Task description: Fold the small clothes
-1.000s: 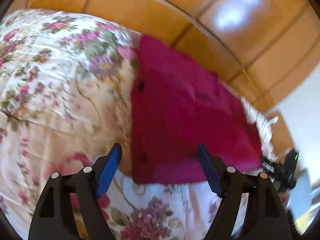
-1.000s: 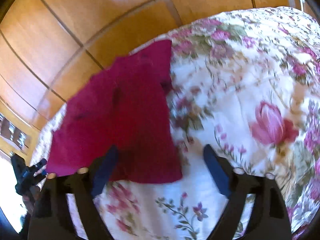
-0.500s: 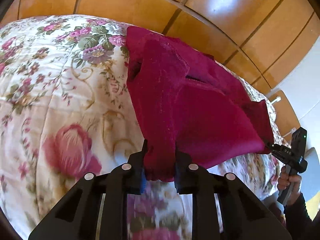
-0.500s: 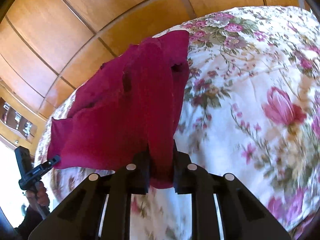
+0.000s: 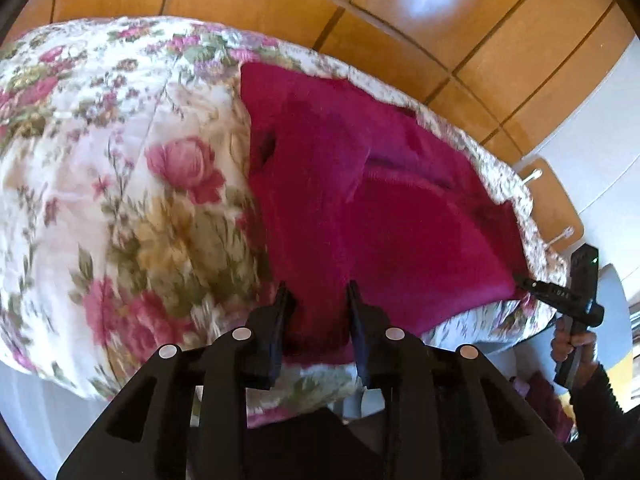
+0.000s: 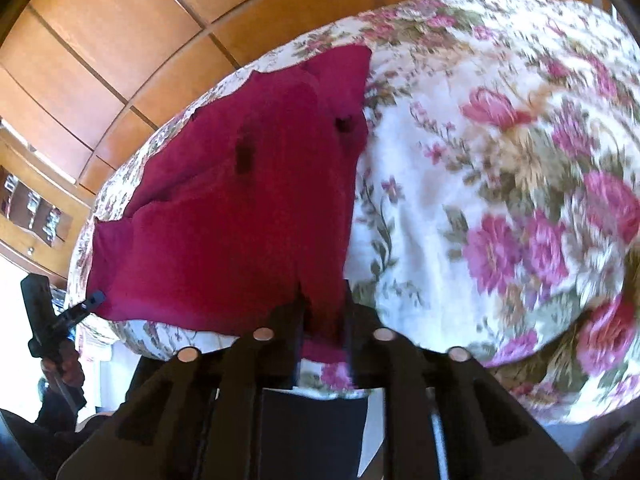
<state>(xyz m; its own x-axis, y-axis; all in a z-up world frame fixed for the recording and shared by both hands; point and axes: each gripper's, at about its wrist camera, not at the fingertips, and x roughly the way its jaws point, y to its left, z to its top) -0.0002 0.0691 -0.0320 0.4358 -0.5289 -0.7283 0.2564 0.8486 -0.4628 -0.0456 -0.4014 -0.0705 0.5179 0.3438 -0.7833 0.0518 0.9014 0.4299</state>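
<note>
**Both grippers on the near hem of the red garment**

The crimson garment (image 5: 384, 200) is lying across the floral bedspread (image 5: 132, 184), its near edge hanging over the bed's front. The left gripper (image 5: 318, 300) is holding one near corner between narrow jaws that are easing apart, cloth between them. The right gripper (image 6: 322, 300) is doing likewise at the other corner, jaws narrow and opening, fabric between its fingers (image 6: 294, 320). Wooden panelling (image 6: 120, 20) is filling the background.

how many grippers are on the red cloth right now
2. The left gripper has the red cloth at its near corner by the floral bedspread; the right gripper has the other near corner. Both jaws are opening, with cloth between them.
</note>
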